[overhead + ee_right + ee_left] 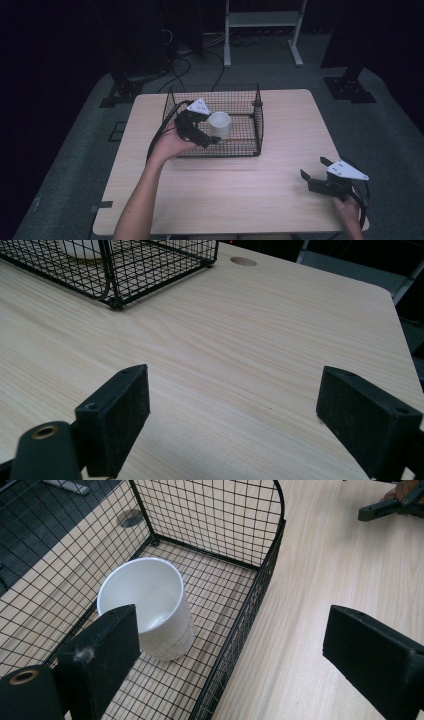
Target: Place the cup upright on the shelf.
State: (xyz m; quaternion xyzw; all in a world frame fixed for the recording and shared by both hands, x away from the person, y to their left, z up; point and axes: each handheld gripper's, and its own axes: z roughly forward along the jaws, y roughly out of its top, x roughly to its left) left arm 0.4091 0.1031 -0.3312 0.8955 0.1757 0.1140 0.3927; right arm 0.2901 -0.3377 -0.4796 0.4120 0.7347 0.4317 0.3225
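Left gripper (214, 134) hangs spread over the wire basket's (257, 127) near wall, pinching nothing; white cup (147, 605) stands upright inside at its eleven o'clock, seemingly untouched; right gripper (312, 168), spread and empty, rests on the desk (240, 190) at four o'clock.

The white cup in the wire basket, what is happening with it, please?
A person holds a gripper in each hand. The left gripper hangs at the wire basket, jaws open, beside the upright white cup inside it, not gripping it. The right gripper rests open near the wooden table edge.
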